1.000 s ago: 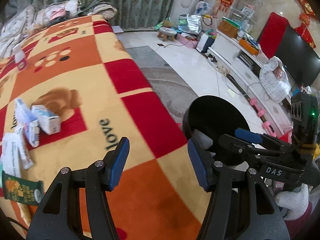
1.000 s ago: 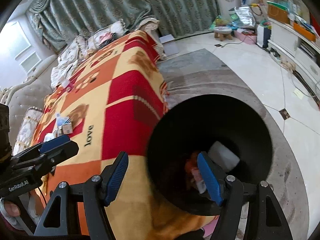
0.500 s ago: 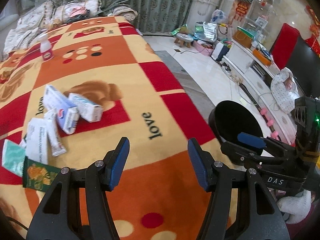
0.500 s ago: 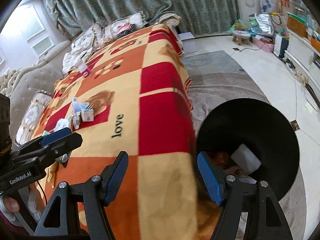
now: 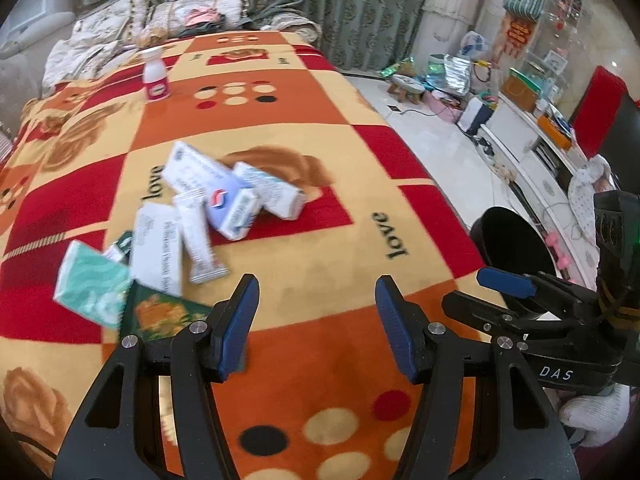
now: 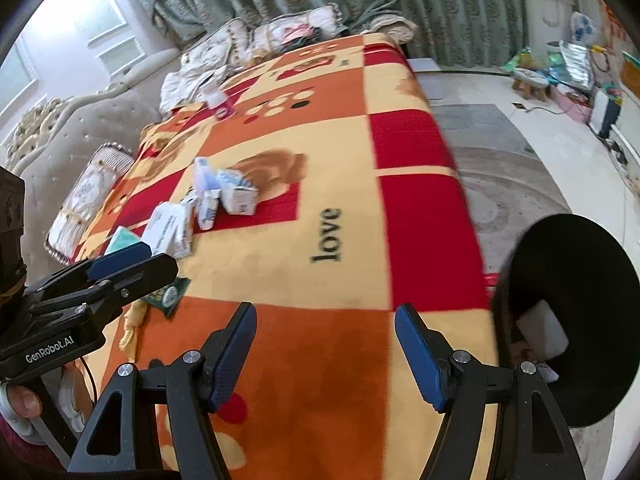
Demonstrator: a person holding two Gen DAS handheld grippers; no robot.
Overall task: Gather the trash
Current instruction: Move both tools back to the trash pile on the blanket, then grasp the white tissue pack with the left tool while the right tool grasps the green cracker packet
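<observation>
A heap of trash lies on the blanket: white and blue cartons [image 5: 224,192] [image 6: 224,196], a white sachet [image 5: 198,240], a teal tissue pack [image 5: 90,282] and a green packet [image 5: 160,318]. My left gripper [image 5: 314,322] hovers open and empty over the blanket just right of the green packet. My right gripper [image 6: 326,354] also stands open and empty, over the blanket's near edge. A black bin [image 6: 576,316] [image 5: 516,248] stands on the floor at the right, with a white box [image 6: 542,330] and other scraps inside.
A pink-and-white bottle [image 5: 156,76] [image 6: 219,105] stands far back on the patterned blanket [image 5: 320,152]. Pillows and bedding pile up by the green curtains. To the right are a grey rug [image 6: 504,184], white floor, a small stool [image 5: 408,90] and a cluttered white cabinet [image 5: 536,148].
Both grippers have swung left from above the black bin to over the blanket. The trash heap has come toward the centre of view; the bin has slid to the right edge. Jaws unchanged.
</observation>
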